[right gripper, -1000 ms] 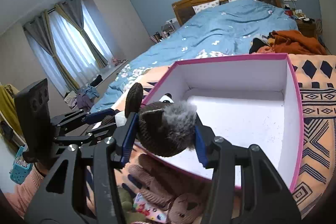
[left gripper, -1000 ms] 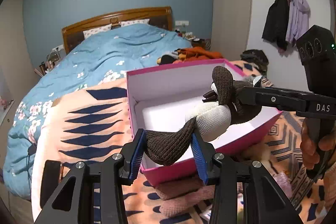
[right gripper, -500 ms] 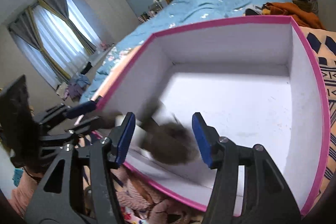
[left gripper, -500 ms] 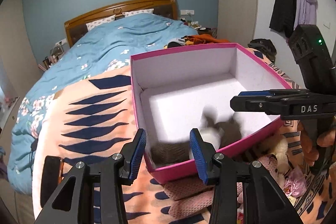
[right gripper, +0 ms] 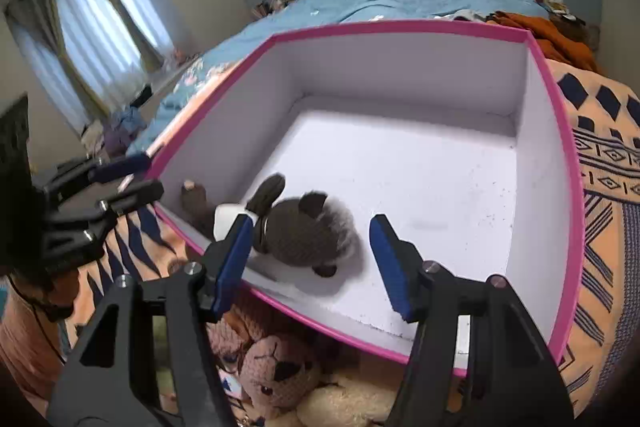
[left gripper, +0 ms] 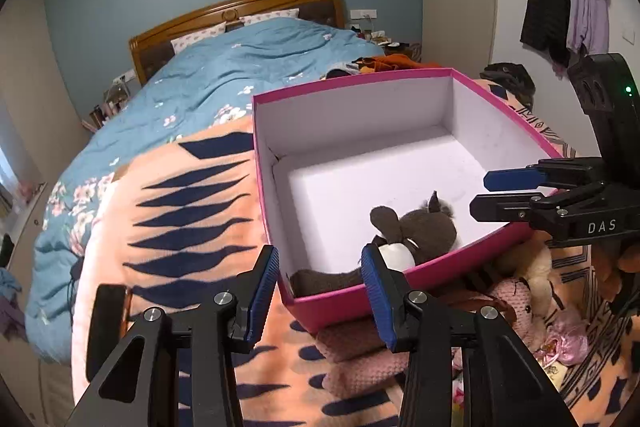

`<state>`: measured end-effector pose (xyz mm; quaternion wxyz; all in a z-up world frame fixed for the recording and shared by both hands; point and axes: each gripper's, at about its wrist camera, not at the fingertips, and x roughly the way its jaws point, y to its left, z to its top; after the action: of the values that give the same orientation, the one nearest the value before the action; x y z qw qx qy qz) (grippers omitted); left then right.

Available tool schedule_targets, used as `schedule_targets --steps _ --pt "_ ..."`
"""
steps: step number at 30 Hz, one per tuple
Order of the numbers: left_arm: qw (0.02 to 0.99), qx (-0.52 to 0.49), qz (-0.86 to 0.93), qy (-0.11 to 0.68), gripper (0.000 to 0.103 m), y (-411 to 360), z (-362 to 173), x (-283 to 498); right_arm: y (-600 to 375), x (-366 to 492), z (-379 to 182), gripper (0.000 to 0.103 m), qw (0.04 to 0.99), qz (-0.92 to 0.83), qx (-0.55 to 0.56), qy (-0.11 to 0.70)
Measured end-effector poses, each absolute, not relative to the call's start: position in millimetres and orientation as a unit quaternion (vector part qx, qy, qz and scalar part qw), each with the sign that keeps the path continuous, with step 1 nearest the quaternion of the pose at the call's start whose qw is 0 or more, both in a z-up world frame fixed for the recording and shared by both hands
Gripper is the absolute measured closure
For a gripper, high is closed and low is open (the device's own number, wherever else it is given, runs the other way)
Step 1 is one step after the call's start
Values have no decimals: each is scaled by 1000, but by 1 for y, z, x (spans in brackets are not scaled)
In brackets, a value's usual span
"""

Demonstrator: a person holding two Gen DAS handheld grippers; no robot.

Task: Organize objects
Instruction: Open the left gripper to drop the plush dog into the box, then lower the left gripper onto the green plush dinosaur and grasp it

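A brown and white plush toy (left gripper: pixel 416 235) lies inside the pink box (left gripper: pixel 360 83) with white inner walls, in its near corner. It also shows in the right wrist view (right gripper: pixel 304 231), lying on the floor of the box (right gripper: pixel 568 187). My left gripper (left gripper: pixel 320 287) is open and empty, just outside the box's near wall. My right gripper (right gripper: pixel 312 259) is open and empty, above the box's near edge, with the toy beyond its fingertips. The right gripper also shows in the left wrist view (left gripper: pixel 500 193), at the box's right side.
The box rests on an orange and navy patterned blanket (left gripper: pixel 180 227) on a bed with a blue quilt (left gripper: pixel 240 67). Several plush toys lie under and by the box's near side: a pink knitted one (left gripper: pixel 360 359) and a brown bear (right gripper: pixel 276 371). Orange clothes (right gripper: pixel 536 27) lie behind the box.
Both grippers held the plush toy above the box a second ago. They opened, and the toy dropped into the box. Both grippers now stand open and empty.
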<state>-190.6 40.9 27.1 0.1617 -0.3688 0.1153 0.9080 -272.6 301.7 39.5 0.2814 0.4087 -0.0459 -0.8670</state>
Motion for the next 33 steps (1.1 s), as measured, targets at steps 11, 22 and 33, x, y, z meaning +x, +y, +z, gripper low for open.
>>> schedule_targets --steps 11,22,33 --pt "162 -375 906 107 60 34 28 -172 292 -281 37 39 366 -817 441 -62" --pt "167 -341 923 59 45 16 30 -154 302 -249 48 35 354 -844 395 -74" --pt "184 -264 947 4 21 -20 53 -90 299 -154 60 35 388 -853 345 -59"
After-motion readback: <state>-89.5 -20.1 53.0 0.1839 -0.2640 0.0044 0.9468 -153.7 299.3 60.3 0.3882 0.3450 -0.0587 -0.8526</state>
